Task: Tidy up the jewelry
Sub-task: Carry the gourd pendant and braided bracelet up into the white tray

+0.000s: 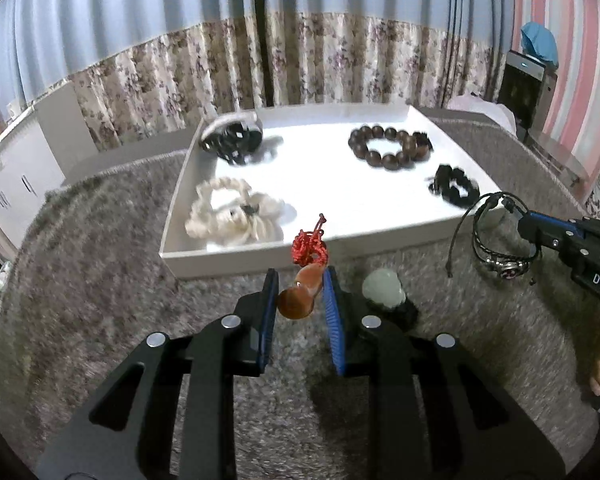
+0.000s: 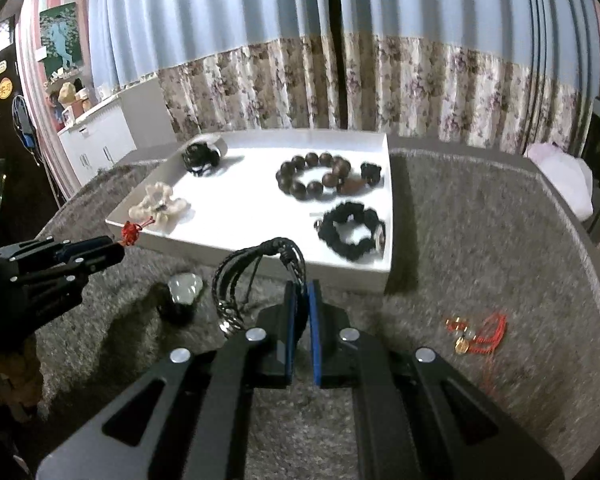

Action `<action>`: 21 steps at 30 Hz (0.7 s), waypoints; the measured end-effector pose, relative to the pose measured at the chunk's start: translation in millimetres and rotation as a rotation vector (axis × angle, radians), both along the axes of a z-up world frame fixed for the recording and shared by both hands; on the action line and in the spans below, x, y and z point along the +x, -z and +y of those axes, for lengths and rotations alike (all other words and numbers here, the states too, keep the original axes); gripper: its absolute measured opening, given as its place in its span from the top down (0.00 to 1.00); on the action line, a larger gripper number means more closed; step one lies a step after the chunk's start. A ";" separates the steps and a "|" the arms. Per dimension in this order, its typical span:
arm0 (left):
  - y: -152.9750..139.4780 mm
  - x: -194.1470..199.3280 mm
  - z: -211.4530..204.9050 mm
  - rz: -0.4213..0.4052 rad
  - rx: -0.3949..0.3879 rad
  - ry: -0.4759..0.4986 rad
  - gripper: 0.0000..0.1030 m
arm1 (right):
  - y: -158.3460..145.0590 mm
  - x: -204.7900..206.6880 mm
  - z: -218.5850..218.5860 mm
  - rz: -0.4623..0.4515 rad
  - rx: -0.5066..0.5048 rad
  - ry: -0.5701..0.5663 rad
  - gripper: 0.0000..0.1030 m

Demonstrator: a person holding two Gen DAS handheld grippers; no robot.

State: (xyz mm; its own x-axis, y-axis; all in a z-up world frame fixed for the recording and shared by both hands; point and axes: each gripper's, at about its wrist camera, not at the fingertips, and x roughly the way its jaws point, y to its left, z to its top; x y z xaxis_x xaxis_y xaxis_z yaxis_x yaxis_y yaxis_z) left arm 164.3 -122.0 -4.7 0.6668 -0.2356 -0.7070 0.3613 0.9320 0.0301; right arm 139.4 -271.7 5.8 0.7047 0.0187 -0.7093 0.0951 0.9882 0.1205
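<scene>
— What have we got in our left gripper (image 1: pixel 300 286)?

— Its blue-padded fingers (image 1: pixel 332 304) pinch the amber gourd-shaped pendant with a red knotted cord (image 1: pixel 302 294), held above the grey shaggy carpet (image 1: pixel 100 280) just before the near wall of the white shallow tray (image 1: pixel 260 254).

— And our right gripper (image 2: pixel 300 292)?

— Its fingers are pressed nearly together on the black braided cord bracelet with a metal charm (image 2: pixel 256 272), which hangs to their left, also short of the tray.

— What lies in the tray?

— A brown wooden bead bracelet (image 1: pixel 390 146), a black fuzzy ring (image 1: pixel 454 184), a cream fluffy band (image 1: pixel 232 212) and a dark bundle (image 1: pixel 232 140) at the far corner, too blurred for us to name.

— On the carpet?

— A pale green carved stone on a black base (image 1: pixel 384 290) beside our left gripper, and a red string bracelet with gold charms (image 2: pixel 476 332) well to the right.
</scene>
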 end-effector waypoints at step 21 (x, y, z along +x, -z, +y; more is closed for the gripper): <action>-50.7 48.3 -15.3 -0.071 -0.067 -0.016 0.79 | -65.1 57.2 -10.5 -0.132 -0.003 0.016 0.94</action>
State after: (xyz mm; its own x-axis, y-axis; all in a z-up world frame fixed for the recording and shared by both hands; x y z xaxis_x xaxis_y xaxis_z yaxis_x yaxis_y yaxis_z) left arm 212.5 -137.4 45.9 0.7187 -0.2697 -0.6409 0.3454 0.9384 -0.0075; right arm 196.6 -282.2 70.9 0.7921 0.0049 -0.6104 0.0943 0.9870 0.1304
